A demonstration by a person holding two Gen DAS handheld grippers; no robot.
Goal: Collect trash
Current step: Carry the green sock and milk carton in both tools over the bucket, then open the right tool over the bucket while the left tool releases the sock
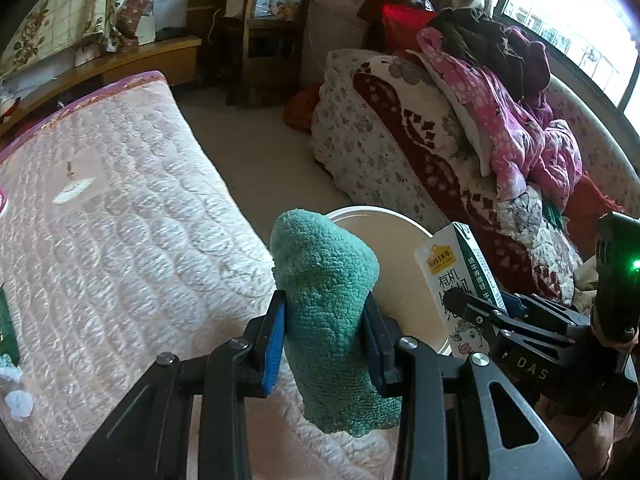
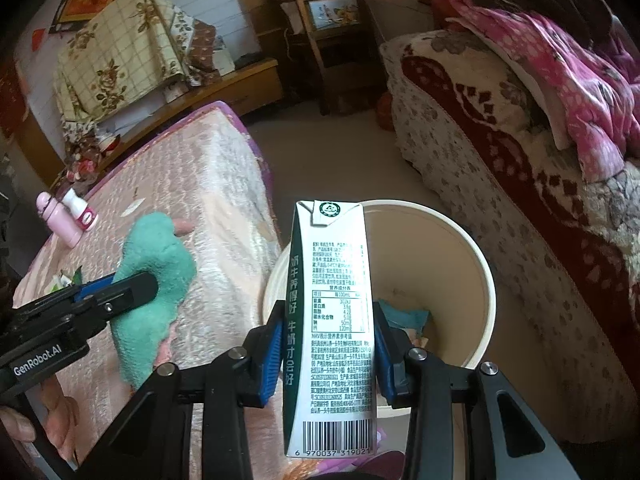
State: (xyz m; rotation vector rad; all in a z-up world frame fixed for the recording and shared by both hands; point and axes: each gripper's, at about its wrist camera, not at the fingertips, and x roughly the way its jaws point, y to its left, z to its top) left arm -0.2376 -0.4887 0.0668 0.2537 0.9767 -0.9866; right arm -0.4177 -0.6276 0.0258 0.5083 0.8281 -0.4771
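In the left wrist view, the left gripper (image 1: 325,334) clamped a green cloth (image 1: 330,320) above the bed (image 1: 120,216), beside the bin (image 1: 400,264). In the right wrist view, the right gripper (image 2: 326,354) pinched an upright milk carton (image 2: 332,320) before the bin (image 2: 460,280).

Place: lived-in bedroom of a home
Bed: quilted pink mattress cover (image 1: 120,208) filling the left side
Second bed or sofa: floral cover (image 1: 384,136), heaped with pink clothing (image 1: 516,120)
Furniture: low wooden cabinet (image 1: 132,60) along the far wall, draped with a flowered cloth (image 2: 120,52); wooden chair (image 1: 264,20) in the corner
Light: large window (image 1: 568,12) on the right
Floor: plain beige (image 1: 256,148), cream waste bucket (image 2: 452,248) between the two beds
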